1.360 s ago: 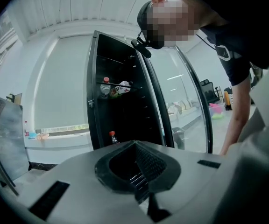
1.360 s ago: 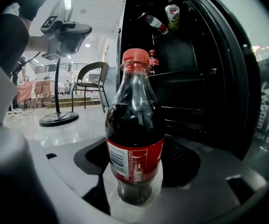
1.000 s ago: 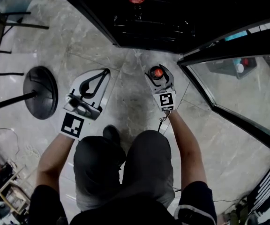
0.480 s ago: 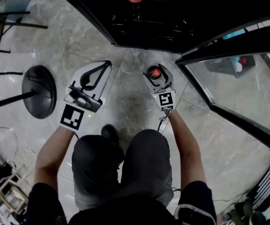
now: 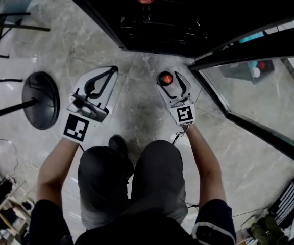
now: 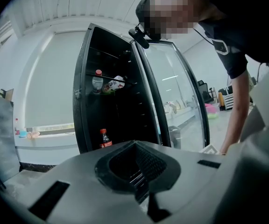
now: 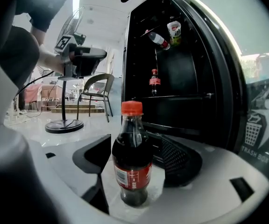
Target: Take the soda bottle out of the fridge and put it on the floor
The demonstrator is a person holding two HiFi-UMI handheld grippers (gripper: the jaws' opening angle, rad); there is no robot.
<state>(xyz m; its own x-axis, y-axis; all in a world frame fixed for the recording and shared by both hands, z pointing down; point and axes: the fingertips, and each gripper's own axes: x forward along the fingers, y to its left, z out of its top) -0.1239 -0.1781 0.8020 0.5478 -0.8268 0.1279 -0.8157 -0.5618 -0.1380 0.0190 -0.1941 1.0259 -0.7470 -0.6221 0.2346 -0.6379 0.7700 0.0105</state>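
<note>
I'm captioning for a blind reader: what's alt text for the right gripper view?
A soda bottle stands upright on the floor between the open jaws of the right gripper, which have just been opening. Behind, the black fridge stands open.

Three bottles are counted: one soda bottle [image 7: 132,157] on the floor [image 5: 142,121], one upright bottle [image 7: 154,82] and one tipped bottle [image 7: 159,40] on fridge [image 7: 218,78] shelves (beside one cup [image 7: 174,30]); one chair [image 7: 97,83], one stand [image 7: 64,124]

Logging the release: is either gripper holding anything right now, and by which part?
Nothing is held. The jaws of the right gripper have just been opening; the red-capped dark soda bottle stands between them untouched. The left gripper is shut and empty.
</note>
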